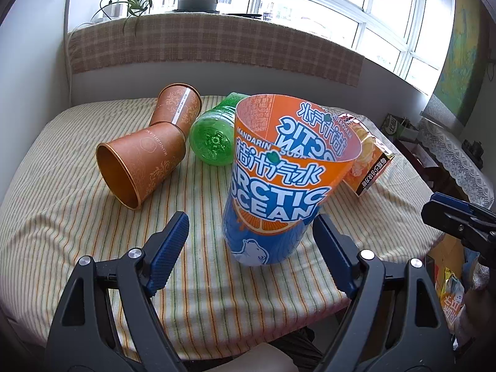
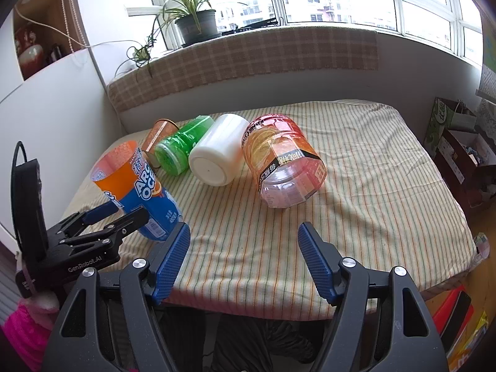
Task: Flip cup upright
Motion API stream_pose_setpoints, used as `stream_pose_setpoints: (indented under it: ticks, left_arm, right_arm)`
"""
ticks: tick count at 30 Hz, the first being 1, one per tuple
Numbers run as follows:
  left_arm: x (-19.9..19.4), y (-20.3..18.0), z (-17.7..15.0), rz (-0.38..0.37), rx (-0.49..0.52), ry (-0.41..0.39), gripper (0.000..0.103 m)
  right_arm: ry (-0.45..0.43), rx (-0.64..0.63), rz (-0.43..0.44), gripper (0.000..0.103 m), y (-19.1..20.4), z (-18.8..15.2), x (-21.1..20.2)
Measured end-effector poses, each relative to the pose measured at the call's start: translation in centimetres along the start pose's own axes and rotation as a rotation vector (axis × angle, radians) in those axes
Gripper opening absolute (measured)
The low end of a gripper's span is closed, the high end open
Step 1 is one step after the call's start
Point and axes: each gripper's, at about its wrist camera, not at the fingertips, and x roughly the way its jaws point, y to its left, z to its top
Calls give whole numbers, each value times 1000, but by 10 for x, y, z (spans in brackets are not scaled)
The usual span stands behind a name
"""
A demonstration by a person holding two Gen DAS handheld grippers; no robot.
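daylight pours in from the window [image 1: 310, 9] behind the table [image 2: 356, 192], bright enough that the panes blow out to white. shadows on the striped cloth are soft and short. both views are sharp in the middle, with strong fisheye bending and dark corners at the edges. faint glare sits on the plastic jar [image 2: 283, 167].

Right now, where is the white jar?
Only the right wrist view shows the white jar: it lies on its side on the striped cloth, toward the back, between the green bottle and the pink jar.
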Motion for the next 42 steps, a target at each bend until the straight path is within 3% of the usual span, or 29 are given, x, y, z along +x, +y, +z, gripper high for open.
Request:
stream_pose_setpoints:
  ticks: [5, 11, 15, 17, 23, 42]
  left_arm:
    - [-26, 11, -12, 50, -19, -48, 85]
    - [-81, 15, -11, 163, -59, -273, 85]
    - [-107, 5, -6, 200, -32, -391, 99]
    - [-113, -1, -4, 209, -12, -427, 101]
    - [-114, -5, -4, 204, -9, -416, 101]
    - [-110, -4, -4, 215, -23, -391, 101]
  right_arm:
    - [-56, -36, -20, 72, 8, 2, -6]
    - [-128, -59, -57, 72, 18, 5, -10]
    - [-197, -106, -116, 77, 29, 7, -12]
    - [-224, -123, -137, 78, 35, 6, -14]
    - [-292, -134, -159, 81, 45, 5, -20]
    - [-304, -124, -162, 82, 48, 6, -22]
